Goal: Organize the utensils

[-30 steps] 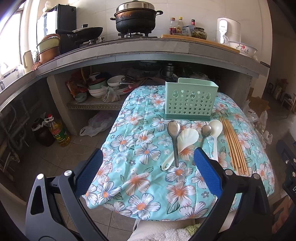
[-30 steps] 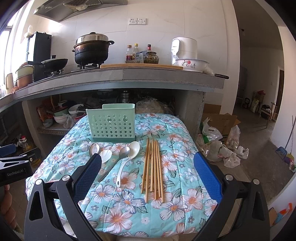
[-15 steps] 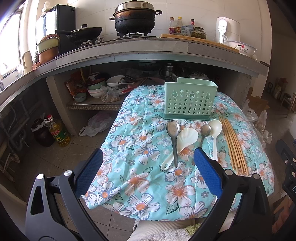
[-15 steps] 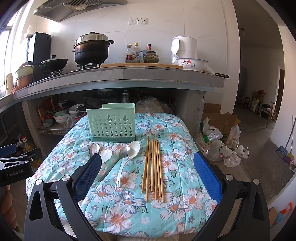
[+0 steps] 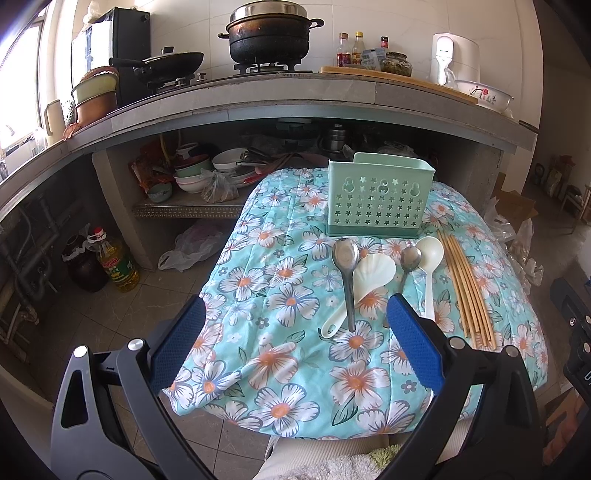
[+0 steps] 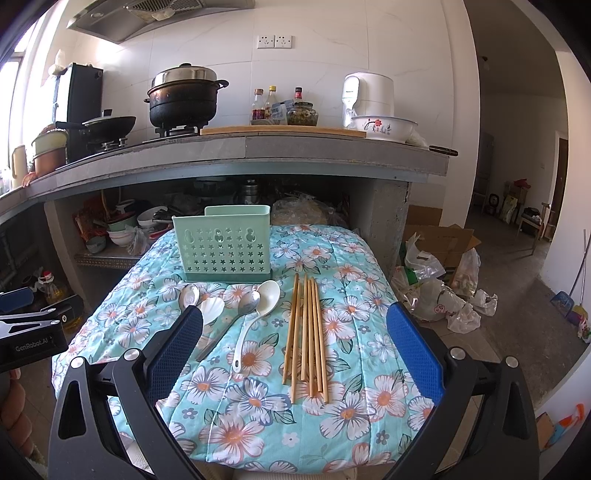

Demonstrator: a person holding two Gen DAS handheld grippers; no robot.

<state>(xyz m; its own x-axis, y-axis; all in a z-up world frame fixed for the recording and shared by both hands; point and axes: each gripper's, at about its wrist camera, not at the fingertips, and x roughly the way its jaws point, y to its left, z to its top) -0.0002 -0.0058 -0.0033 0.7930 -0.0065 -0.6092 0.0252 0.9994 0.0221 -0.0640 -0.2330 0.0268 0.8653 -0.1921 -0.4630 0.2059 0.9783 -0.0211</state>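
Observation:
A mint-green utensil holder [image 5: 376, 201] [image 6: 223, 245] with star cut-outs stands upright at the far end of a table under a floral cloth [image 5: 280, 288] [image 6: 258, 406]. In front of it lie two metal spoons [image 5: 345, 266] [image 5: 409, 258], a white shell-shaped scoop [image 5: 373, 271], a white soup spoon [image 6: 258, 310] and several wooden chopsticks [image 6: 306, 332] [image 5: 467, 284]. My left gripper [image 5: 295, 332] hovers open near the table's front left. Above the front edge my right gripper [image 6: 293, 339] is open too, with nothing between its fingers.
A concrete kitchen counter [image 6: 243, 151] with a pot [image 5: 269, 33], a wok, bottles and a bowl runs behind the table. Dishes fill the shelf under it [image 5: 207, 177]. An oil bottle [image 5: 116, 264] stands on the floor at left; bags and a cardboard box [image 6: 439, 258] lie at right.

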